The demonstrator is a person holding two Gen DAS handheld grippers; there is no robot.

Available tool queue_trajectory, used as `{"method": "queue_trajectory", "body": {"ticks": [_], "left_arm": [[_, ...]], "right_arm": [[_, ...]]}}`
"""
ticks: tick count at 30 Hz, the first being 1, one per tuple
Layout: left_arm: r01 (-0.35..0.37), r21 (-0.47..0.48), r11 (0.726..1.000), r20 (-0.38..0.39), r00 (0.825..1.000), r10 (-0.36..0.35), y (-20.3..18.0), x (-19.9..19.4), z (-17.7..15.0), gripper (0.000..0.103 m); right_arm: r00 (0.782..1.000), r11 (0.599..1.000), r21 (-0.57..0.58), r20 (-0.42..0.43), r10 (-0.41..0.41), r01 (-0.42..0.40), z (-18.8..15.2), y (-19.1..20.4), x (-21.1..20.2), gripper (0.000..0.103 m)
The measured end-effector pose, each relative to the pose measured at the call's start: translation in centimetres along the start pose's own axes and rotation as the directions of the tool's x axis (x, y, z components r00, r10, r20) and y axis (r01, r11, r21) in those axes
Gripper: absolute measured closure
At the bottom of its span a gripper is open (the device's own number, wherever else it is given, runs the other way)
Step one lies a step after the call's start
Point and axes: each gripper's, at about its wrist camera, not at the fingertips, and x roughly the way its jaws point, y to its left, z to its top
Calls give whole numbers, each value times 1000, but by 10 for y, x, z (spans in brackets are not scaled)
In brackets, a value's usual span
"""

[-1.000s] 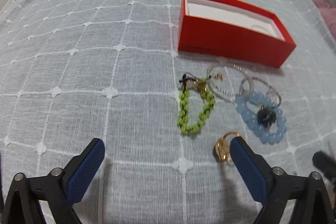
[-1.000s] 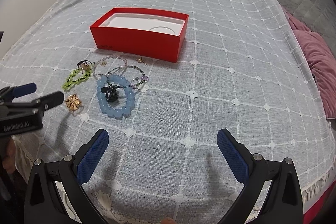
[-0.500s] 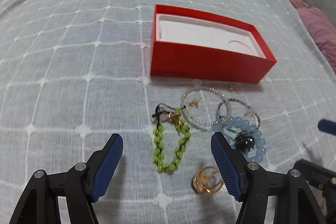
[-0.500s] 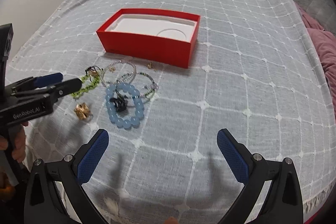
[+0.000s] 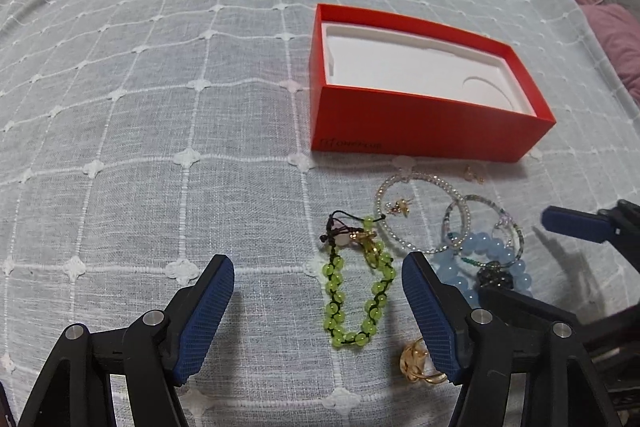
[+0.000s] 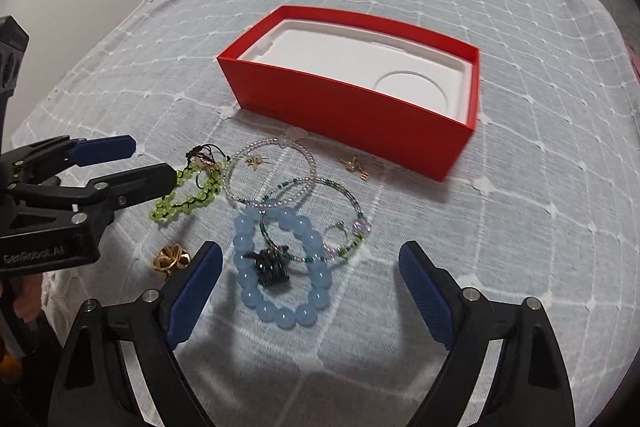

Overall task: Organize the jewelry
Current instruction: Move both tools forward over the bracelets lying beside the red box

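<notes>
Jewelry: all loose on bed | red box: empty | left tongs, right tongs: open, right just narrowing, nothing gripped | remaining: everything

Matt red cardboard box; woven grey cloth bedspread; glossy blue bead bracelet; shiny gold-coloured metal ring.

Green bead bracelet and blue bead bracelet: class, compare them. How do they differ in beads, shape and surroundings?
The green bead bracelet has small beads knotted on dark cord; the blue bead bracelet has larger, smooth, pale beads. The green one lies in a long narrow loop; the blue one lies in a rounder ring. A thin beaded bangle overlaps the blue one; none overlaps the green one. Both lie flat on the grey bedspread, outside the red box.
</notes>
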Motion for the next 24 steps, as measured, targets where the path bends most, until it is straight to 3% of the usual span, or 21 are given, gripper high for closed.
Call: {"method": "queue_trajectory", "body": {"ticks": [7,10,24], "left_arm": [[-3,2,1000,-8,1000,3,3,4,0,30],[0,14,1000,-9,1000,0,1,6,0,30],[63,80,995,7,998,-64,-20,8,5,30]], "right_arm": [[1000,1000,-31,-24,2,-3,7,2,17,28],[1000,999,-34,-18,10,-11,10,-1,17,45],[999,999,-15,29,38,-38,2,-18,-8,49]]}}
